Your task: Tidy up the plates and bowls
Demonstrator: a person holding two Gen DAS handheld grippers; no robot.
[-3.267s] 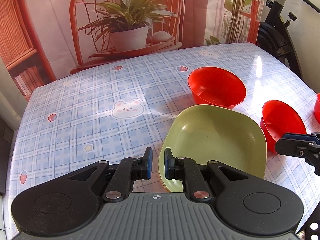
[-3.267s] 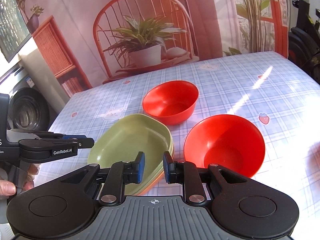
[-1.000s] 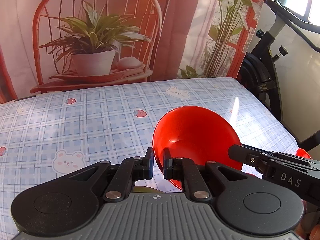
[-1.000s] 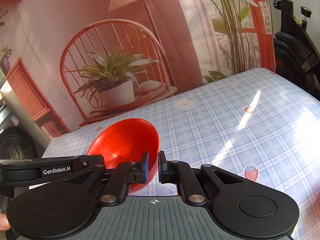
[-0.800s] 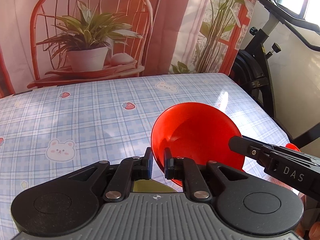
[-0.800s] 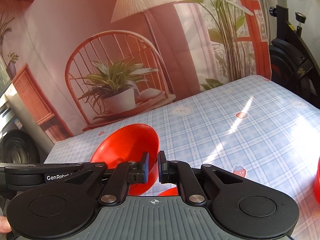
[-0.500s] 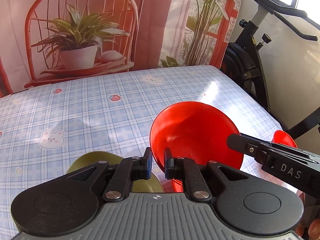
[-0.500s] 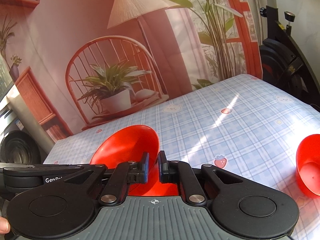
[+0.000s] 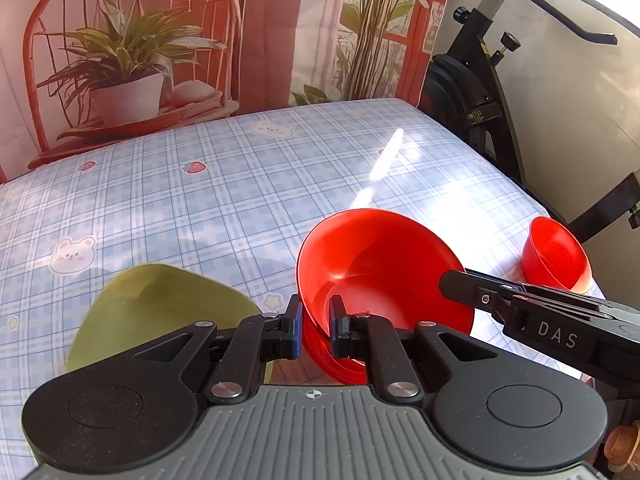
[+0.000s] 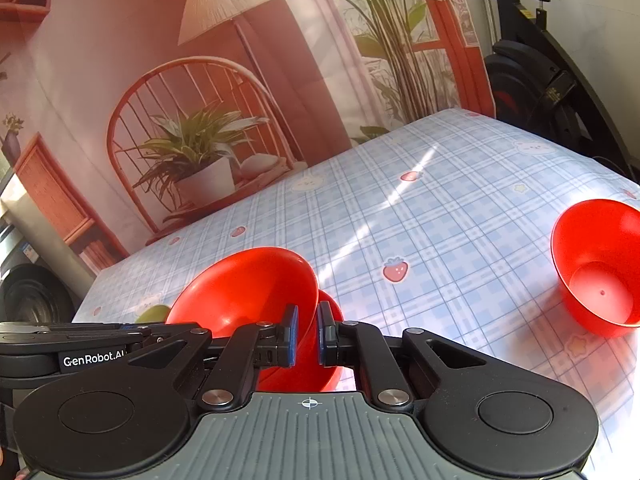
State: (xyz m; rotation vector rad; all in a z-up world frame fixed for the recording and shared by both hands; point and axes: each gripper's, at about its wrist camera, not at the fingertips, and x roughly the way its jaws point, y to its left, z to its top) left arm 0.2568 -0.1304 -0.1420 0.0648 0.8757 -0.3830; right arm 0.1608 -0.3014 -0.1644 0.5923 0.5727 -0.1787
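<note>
A large red bowl (image 9: 384, 268) is held tilted between the two tools, its lower part sitting inside a second red bowl (image 9: 332, 364) whose rim shows just beneath it; from the right wrist view that lower bowl (image 10: 330, 360) peeks out below and to the right of the upper one (image 10: 248, 288). The left tool (image 9: 313, 332) is pinched on the upper bowl's near rim, one blue-padded finger inside and one outside. The right tool (image 10: 305, 338) is pressed on the opposite rim in the same way, and its black arm marked "DAS" reaches in from the right of the left wrist view. Just left of the stacked bowls lies a pale green plate (image 9: 160, 312) on the tabletop (image 9: 208, 208), which is covered in a blue plaid cloth with bears and strawberries. A smaller red bowl (image 9: 554, 256) stands upright well apart, near the tabletop's right edge. Beyond the tabletop hangs a printed backdrop (image 9: 132, 48) of a chair and potted plant, with an exercise bike (image 9: 476, 92) beside it.
</note>
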